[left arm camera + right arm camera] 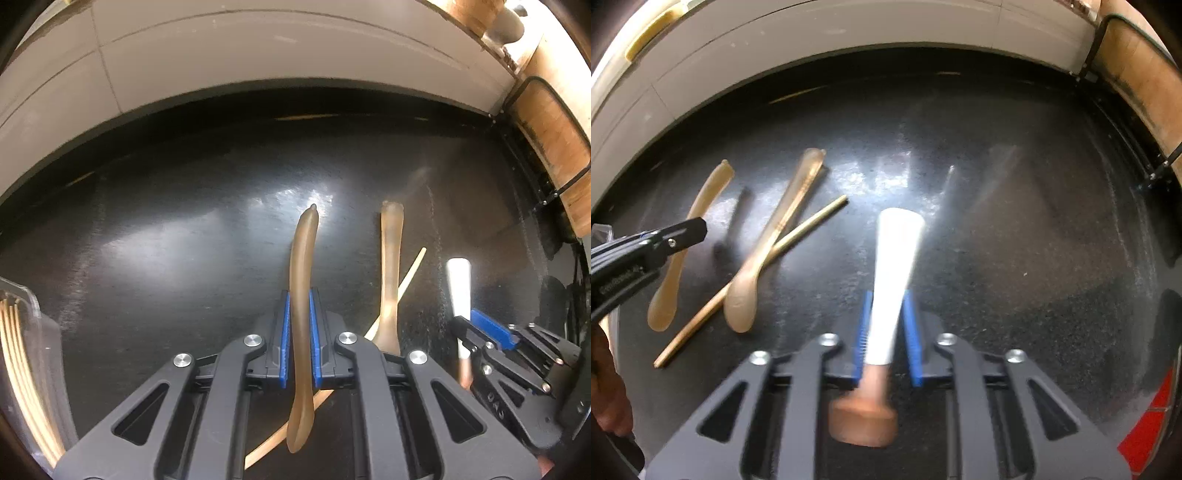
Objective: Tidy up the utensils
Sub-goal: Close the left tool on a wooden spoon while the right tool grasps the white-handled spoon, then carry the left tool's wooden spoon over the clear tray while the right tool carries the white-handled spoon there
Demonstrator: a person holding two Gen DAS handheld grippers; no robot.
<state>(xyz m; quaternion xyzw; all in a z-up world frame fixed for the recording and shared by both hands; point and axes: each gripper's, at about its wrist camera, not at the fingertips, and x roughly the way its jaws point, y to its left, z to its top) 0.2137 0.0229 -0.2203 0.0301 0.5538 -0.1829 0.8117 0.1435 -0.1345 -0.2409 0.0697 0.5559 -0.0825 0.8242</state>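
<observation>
Far left, left wrist view: clear tray (35, 306) at the counter edge, thin wooden sticks (18, 369) in it. Counter (166, 229) is glossy black, scuffed, with a glare patch mid-surface; pale tiled wall (258, 48) runs behind it. Left tool (300, 332) is clamped on a tan translucent spoon (301, 314), blue pads (284, 339) pressing both sides of the handle, bowl end toward the camera. Just right of it a second tan spoon (389, 280) lies on the counter, crossing over a wooden chopstick (410, 275). Further right, right tool (886, 332) is clamped on a white-handled utensil (895, 280) with a copper-coloured head (862, 417), blurred; can't tell whether it's touching the counter. Far right: a wooden board (554, 147) in a black wire frame stands at the counter end. Red patch (1145, 424) at bottom right in the right wrist view, can't tell what it is.
</observation>
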